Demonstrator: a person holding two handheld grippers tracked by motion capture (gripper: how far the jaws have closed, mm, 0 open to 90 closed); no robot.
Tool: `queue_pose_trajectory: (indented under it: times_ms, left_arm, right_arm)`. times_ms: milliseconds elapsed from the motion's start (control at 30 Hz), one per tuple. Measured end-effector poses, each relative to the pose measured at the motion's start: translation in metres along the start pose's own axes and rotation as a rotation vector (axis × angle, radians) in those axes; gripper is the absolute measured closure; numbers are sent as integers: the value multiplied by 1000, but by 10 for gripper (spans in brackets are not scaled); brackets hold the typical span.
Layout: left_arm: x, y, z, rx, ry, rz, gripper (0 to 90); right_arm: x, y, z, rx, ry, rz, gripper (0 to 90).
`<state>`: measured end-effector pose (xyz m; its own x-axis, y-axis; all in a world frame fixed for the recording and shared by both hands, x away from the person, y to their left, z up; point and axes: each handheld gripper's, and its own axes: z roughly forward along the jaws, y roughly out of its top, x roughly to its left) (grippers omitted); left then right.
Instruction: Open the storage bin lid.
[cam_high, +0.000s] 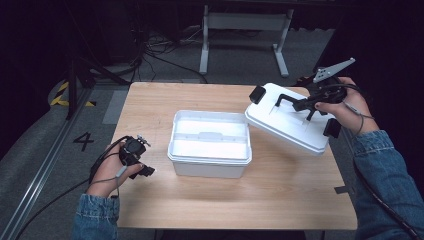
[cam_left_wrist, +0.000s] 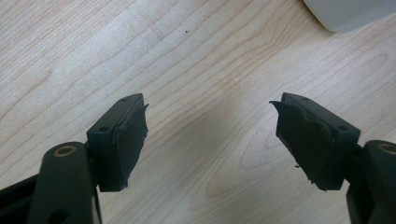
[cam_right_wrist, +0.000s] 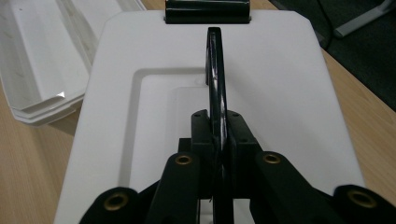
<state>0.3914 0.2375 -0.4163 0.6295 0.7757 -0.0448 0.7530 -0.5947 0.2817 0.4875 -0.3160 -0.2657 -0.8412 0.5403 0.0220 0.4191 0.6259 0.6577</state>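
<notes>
The right tongs are pinching the thin black handle of a white lid, the two pads pressed flat against either side of it. The handle is a narrow, glossy arch standing on edge from a shallow rectangular recess in the lid's top. The lid is smooth, matte white plastic, rectangular with clipped corners, and carries a chunky black latch at the far end in the right gripper view; in the high view a second black latch shows at its opposite end. Held up by its handle, the lid hangs tilted above the right part of the worktop, just right of the box and apart from it.

The left tongs are spread wide with nothing between them. Their pads are dark, blocky and a little ragged at the edges. They hover close over bare wood near the worktop's left front, held in the person's left hand.

The box sits open at the middle of the worktop: a white, rounded-corner rectangular plastic tub with a stepped rim and a smooth pale inside. One corner of it shows in the left gripper view.

The worktop is light wood with a fine, wavy grain. Both forearms wear blue denim sleeves.
</notes>
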Motion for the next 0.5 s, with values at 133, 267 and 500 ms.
queue_pose_trajectory:
  times_ms: [133, 267, 500]
  left_arm:
    - [1, -1, 0, 2, 12, 2, 255]
    - [1, -1, 0, 1, 1, -10, 254]
    - [1, 0, 2, 0, -4, -5, 253]
  right_arm:
    - [-8, -12, 0, 6, -18, 29, 845]
    - [-17, -24, 2, 16, -38, 60, 845]
    - [-26, -41, 10, 22, -57, 100, 845]
